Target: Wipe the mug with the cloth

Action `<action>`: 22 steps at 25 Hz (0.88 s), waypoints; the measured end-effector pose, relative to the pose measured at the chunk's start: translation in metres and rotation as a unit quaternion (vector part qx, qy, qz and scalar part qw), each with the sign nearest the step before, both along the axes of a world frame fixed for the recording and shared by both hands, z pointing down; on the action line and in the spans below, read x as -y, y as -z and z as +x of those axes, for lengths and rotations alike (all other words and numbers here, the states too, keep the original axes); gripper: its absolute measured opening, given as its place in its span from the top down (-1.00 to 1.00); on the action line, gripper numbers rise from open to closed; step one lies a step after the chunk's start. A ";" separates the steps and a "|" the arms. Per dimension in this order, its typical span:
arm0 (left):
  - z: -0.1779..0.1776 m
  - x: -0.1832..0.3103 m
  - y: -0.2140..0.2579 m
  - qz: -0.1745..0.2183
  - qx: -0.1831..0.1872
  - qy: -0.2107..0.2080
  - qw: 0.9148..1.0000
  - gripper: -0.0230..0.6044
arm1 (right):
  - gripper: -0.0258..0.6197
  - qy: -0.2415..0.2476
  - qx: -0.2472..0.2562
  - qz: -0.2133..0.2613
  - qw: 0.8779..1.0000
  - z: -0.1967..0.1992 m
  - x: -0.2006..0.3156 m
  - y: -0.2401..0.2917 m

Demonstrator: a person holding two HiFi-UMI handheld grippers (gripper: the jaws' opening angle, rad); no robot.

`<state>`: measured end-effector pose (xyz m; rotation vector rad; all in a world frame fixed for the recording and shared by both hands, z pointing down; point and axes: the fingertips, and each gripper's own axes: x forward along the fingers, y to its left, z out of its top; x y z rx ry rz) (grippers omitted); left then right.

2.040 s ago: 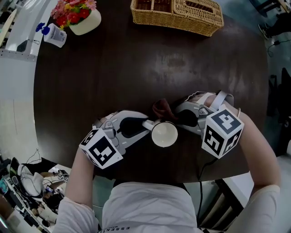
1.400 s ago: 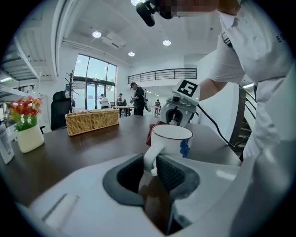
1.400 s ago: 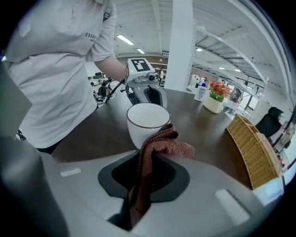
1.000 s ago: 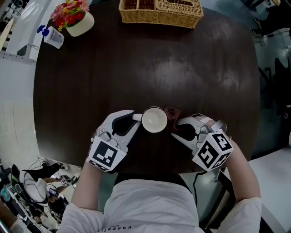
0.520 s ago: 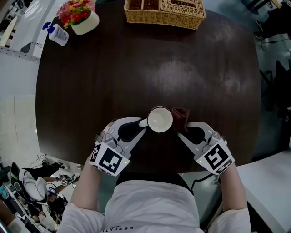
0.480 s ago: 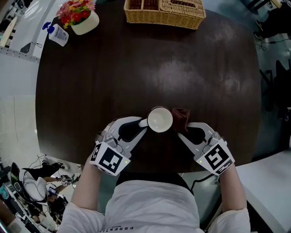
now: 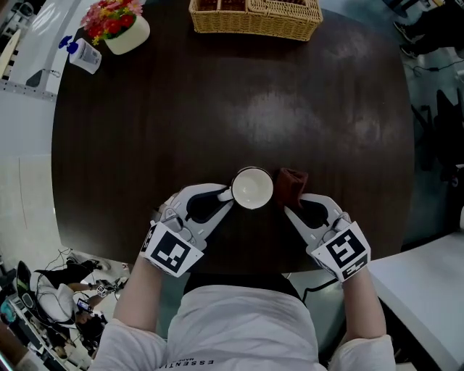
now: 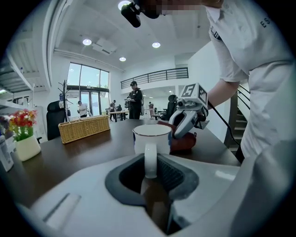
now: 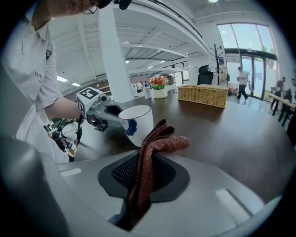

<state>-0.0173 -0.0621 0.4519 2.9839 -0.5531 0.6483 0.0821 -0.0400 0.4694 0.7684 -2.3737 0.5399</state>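
Observation:
A white mug (image 7: 252, 188) with a blue mark on its side stands upright near the front of the dark round table (image 7: 217, 109). My left gripper (image 7: 222, 196) is shut on the mug's handle (image 8: 150, 159). A reddish-brown cloth (image 7: 290, 185) lies pinched in my right gripper (image 7: 288, 209), just right of the mug and close against its wall. In the right gripper view the cloth (image 9: 152, 152) folds up out of the jaws with the mug (image 9: 137, 123) right behind it. In the left gripper view the mug (image 8: 152, 139) hides most of the cloth (image 8: 182, 142).
A wicker basket (image 7: 255, 16) sits at the table's far edge. A white pot of flowers (image 7: 116, 23) and a small bottle (image 7: 81, 55) stand at the far left. The table's front edge runs just under both grippers.
Both grippers, mug and cloth shifted slightly; the cloth moved from behind the mug round to its right side over the last two seconds. Both grips have held.

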 end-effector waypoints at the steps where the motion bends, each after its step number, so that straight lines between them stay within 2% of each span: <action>1: 0.001 0.000 0.001 -0.002 -0.005 0.001 1.000 0.71 | 0.68 -0.007 0.002 -0.001 1.000 0.002 0.002 0.000; 5: 0.005 -0.001 0.009 -0.005 -0.020 0.000 1.000 0.71 | 0.68 -0.031 0.009 -0.003 0.999 0.007 0.007 0.004; 10: 0.012 0.005 0.058 0.008 -0.072 -0.005 0.997 0.71 | 0.68 -0.044 0.022 0.005 0.999 0.003 0.015 0.012; 13: 0.017 0.009 0.091 0.014 -0.088 -0.012 0.996 0.71 | 0.68 -0.044 0.051 0.033 0.997 -0.005 0.024 0.034; 18: 0.028 0.011 0.130 0.035 -0.094 -0.036 0.994 0.71 | 0.68 -0.029 0.103 0.100 0.989 -0.013 0.039 0.076; 22: 0.025 0.016 0.143 0.002 -0.117 -0.010 0.993 0.71 | 0.68 -0.020 0.148 0.123 0.981 -0.017 0.050 0.091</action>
